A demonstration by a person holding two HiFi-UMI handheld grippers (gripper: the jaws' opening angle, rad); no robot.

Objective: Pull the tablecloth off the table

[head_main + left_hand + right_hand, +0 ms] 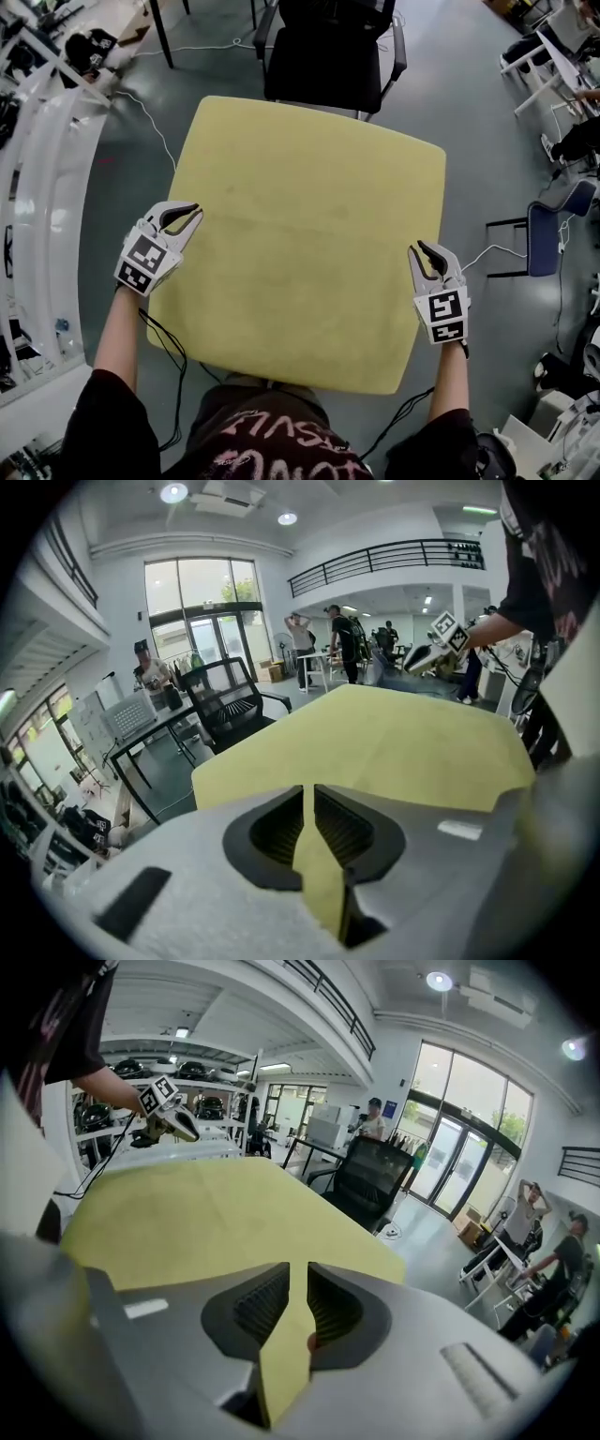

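Left gripper (198, 212), right gripper (418, 249): jaws narrowly parted, gripping nothing, at opposite edges of yellow tablecloth (309, 216). Pinch both hems evenly; pull together.

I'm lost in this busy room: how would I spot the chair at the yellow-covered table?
Find the big yellow tablecloth. At its far edge, opposite the person, stands the office chair: black, with armrests, unlike the blue chair at right.

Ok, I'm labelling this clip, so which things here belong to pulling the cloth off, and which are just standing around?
Part of the job: yellow tablecloth; left gripper; right gripper, both at its edges.
Just around: black office chair; blue chair.
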